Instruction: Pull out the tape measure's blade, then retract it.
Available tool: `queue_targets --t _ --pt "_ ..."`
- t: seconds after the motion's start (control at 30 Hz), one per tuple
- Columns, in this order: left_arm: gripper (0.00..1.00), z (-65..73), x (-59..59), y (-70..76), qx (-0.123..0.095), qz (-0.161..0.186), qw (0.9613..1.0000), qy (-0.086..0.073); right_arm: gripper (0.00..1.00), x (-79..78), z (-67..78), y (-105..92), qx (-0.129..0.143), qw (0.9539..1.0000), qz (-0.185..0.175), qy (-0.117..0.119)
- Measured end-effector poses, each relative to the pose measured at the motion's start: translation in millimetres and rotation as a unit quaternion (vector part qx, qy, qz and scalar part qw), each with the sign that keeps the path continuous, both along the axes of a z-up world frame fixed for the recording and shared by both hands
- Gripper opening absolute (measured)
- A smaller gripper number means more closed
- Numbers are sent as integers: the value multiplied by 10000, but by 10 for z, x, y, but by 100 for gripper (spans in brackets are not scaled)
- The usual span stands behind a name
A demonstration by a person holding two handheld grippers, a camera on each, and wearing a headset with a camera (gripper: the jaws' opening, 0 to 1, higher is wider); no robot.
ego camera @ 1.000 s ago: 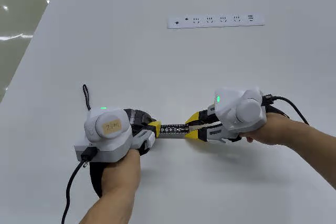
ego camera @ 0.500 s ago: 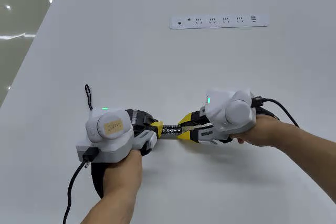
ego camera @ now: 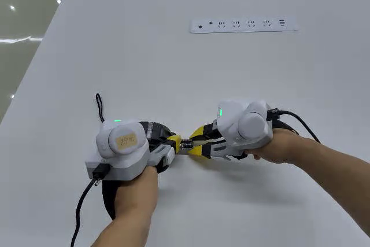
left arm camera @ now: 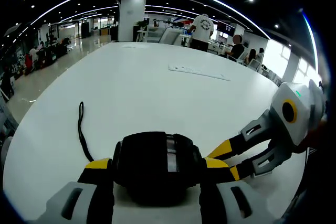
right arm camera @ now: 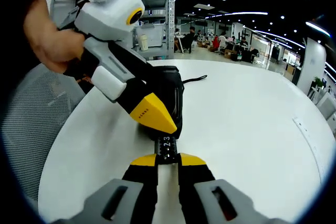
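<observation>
Blade (right arm camera: 166, 144) shortened; right gripper (right arm camera: 168, 160) pinches flat tip, left gripper (left arm camera: 157, 165) clamps rounded black case (right arm camera: 170, 90).

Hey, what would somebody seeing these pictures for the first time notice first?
Two hand-held grippers meet tip to tip near the front of a wide white table. The left gripper clamps a black tape measure, and the right gripper pinches its blade, with just a short numbered stretch out between them. Farther back on the table lies a white power strip.
</observation>
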State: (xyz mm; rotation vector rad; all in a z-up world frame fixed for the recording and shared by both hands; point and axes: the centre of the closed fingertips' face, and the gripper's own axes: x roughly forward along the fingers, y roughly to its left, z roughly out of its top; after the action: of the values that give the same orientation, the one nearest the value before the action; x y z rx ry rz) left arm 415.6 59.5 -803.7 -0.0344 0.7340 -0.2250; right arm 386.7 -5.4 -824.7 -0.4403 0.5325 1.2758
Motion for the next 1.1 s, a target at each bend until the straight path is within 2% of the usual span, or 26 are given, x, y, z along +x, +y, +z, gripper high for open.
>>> queue_targets --t 0.77,1.1 --pt "64 -8 -12 0 -15 -34 10000 40 14 30 -23 175 8 10000 47 -72" --pt "65 -9 -34 0 -50 -112 9999 -35 14 21 -22 177 -21 9999 18 -134"
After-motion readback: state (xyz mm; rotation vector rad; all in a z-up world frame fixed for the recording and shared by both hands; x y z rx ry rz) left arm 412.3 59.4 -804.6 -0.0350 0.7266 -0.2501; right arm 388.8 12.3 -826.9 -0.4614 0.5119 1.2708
